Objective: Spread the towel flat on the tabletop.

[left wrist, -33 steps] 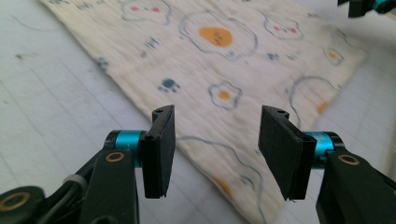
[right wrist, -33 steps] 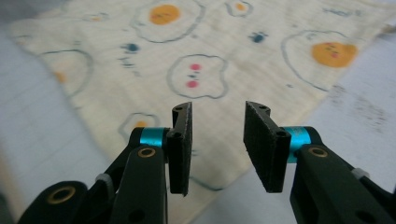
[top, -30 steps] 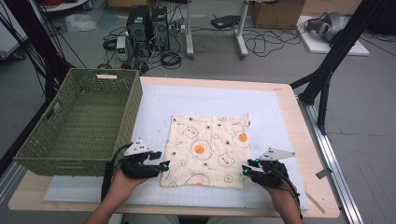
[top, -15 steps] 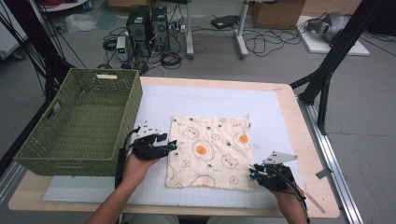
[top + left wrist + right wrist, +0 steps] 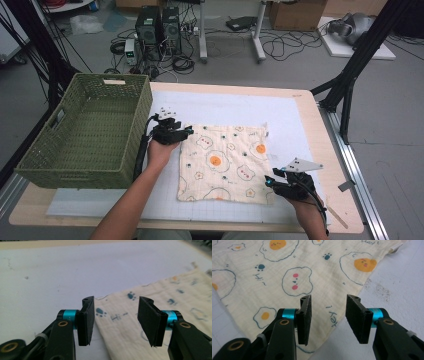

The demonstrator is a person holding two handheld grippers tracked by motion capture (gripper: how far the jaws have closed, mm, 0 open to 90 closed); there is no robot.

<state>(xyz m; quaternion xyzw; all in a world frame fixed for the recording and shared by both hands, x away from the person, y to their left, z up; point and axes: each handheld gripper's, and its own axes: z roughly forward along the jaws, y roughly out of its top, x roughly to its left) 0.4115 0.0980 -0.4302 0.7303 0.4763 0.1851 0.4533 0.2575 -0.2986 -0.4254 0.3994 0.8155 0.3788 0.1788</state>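
While cloth (image 5: 225,162) lies flat on white mat (image 5: 295,125) beside green basket (image 5: 85,132), my left gripper (image 5: 187,131) hovers at far left corner, my right gripper (image 5: 270,181) at near right corner; both jaws spread wide, empty.

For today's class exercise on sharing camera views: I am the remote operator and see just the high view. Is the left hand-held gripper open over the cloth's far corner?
Observer: Yes. In the left gripper view the left hand-held gripper stands open, its jaws either side of the cloth edge, gripping nothing.
Operator: And the right one?
Observer: The right hand-held gripper is open too, over the cloth's near edge, where "Hey!" is printed between its jaws.
Operator: Any marks on the mat?
Observer: The right gripper view shows dark specks on the white mat just beside the cloth's edge.
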